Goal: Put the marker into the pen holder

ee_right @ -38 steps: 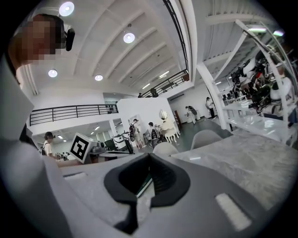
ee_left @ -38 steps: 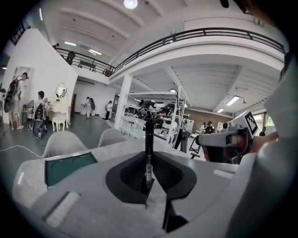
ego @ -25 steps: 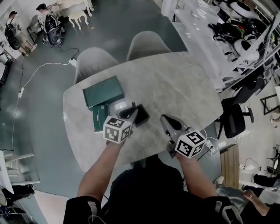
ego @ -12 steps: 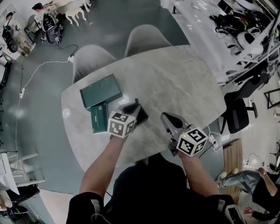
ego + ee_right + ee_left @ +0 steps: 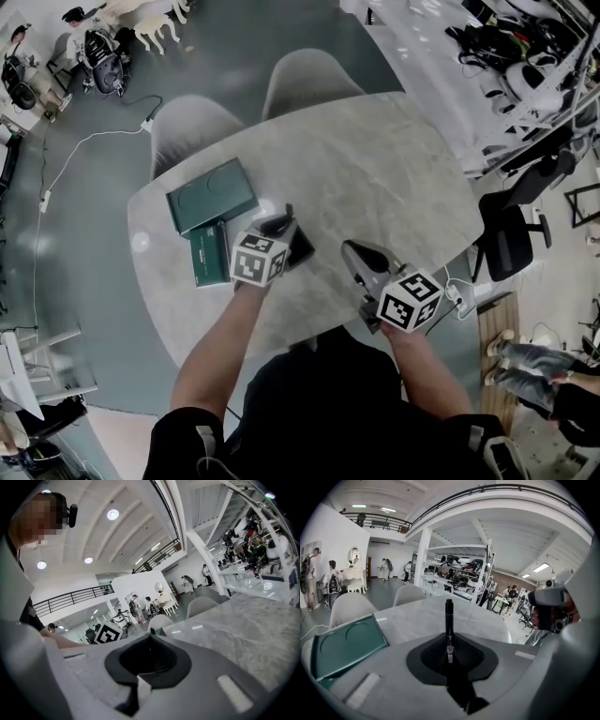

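At the 6 o'clock edge of the marble surface [image 5: 375,178], I hold both tools low over the top. The left hand-held gripper [image 5: 279,228] is clamped on the black marker [image 5: 449,620], which projects past the jaw tips toward 12 o'clock. Just at its 3 o'clock sits a black boxy thing, seemingly the pen holder [image 5: 304,246], partly hidden by the gripper body. Two green boxes [image 5: 212,194] lie touching each other at its 10 o'clock, close to the approach on that side. The right hand-held gripper [image 5: 354,255] hovers apart at 4 o'clock, jaws together on nothing. Two grey chairs [image 5: 309,80] stand along the 12 o'clock edge.
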A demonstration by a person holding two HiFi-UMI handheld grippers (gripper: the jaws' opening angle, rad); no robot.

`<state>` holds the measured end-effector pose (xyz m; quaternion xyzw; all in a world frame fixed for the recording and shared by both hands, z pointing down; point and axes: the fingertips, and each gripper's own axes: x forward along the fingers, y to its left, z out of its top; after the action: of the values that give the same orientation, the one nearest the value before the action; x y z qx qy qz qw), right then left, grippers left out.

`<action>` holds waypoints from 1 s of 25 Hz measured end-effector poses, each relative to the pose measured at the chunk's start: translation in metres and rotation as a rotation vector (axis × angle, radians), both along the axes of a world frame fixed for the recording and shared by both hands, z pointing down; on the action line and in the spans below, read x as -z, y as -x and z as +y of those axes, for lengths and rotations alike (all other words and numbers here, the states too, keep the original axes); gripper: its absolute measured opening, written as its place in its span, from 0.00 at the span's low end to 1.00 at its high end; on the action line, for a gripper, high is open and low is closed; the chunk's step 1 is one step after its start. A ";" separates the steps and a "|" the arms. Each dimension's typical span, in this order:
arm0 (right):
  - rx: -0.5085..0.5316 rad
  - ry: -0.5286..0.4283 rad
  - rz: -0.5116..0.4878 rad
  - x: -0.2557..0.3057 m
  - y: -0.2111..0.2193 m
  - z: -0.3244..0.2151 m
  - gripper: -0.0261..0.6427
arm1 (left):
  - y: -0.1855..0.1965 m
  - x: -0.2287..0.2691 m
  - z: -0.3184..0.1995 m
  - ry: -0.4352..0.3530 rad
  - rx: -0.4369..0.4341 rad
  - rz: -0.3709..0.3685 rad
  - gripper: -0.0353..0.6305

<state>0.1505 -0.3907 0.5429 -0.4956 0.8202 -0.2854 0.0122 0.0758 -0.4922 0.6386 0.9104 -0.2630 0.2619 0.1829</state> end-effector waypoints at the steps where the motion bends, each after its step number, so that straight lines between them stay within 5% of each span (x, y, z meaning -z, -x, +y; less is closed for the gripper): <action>1: -0.001 0.002 0.000 -0.001 -0.001 0.000 0.04 | 0.000 -0.003 0.000 0.003 -0.004 -0.006 0.13; 25: 0.008 0.009 0.002 0.000 0.004 0.003 0.04 | 0.004 -0.018 0.012 0.015 -0.056 -0.089 0.17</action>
<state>0.1468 -0.3878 0.5434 -0.4928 0.8208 -0.2887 0.0081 0.0719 -0.4803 0.6567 0.9034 -0.2434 0.3093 0.1703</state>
